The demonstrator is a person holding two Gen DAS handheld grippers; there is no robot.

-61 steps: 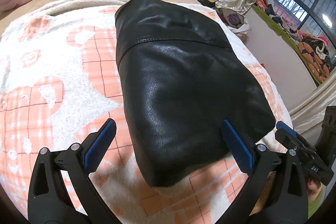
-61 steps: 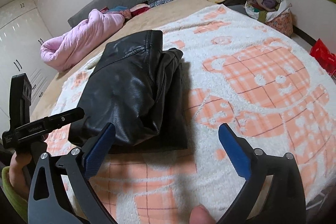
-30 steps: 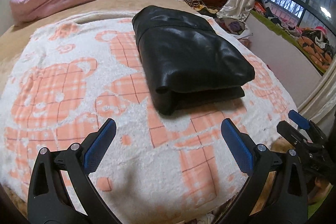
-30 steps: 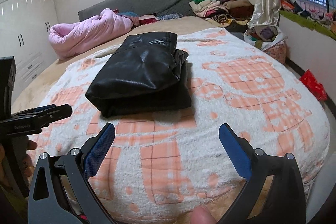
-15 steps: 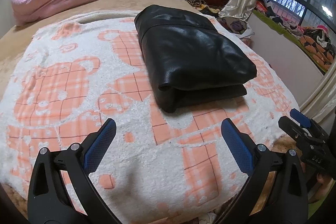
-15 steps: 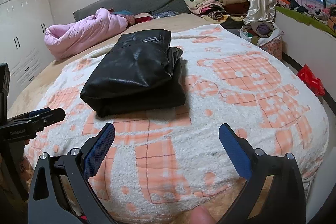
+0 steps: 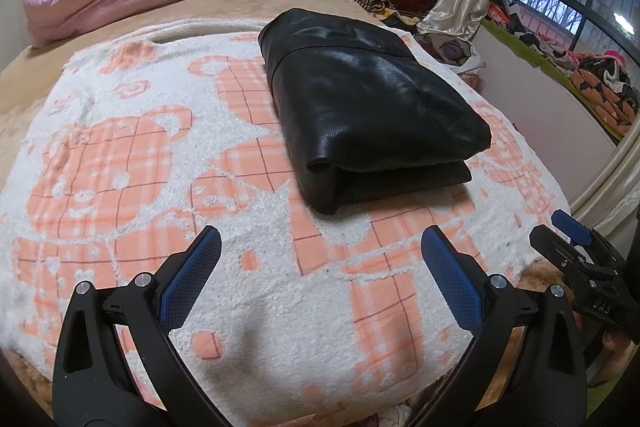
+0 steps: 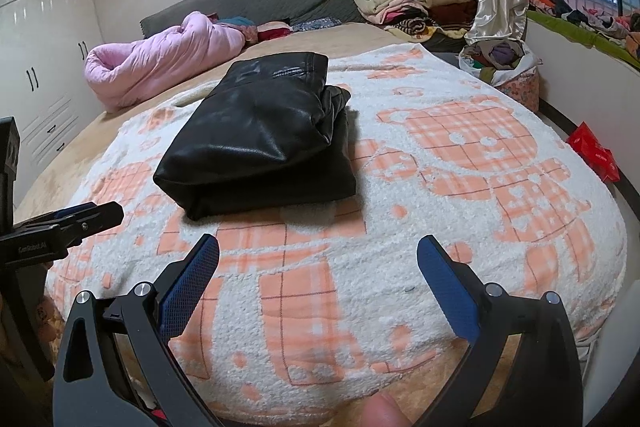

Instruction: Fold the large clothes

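A folded black jacket (image 7: 368,107) lies mid-frame on the bear-print blanket (image 7: 120,155); the left gripper (image 7: 320,259) and right gripper (image 8: 318,263), both spread wide and empty, fill the lower frame.

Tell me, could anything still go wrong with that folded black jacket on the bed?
Possibly. The jacket is glossy leather folded in thick layers, and its right edge looks bunched and loose, so it may spring open. Both grippers, left and right, are open and clear of it, so nothing holds the fold. The fluffy blanket gives a soft, uneven base.
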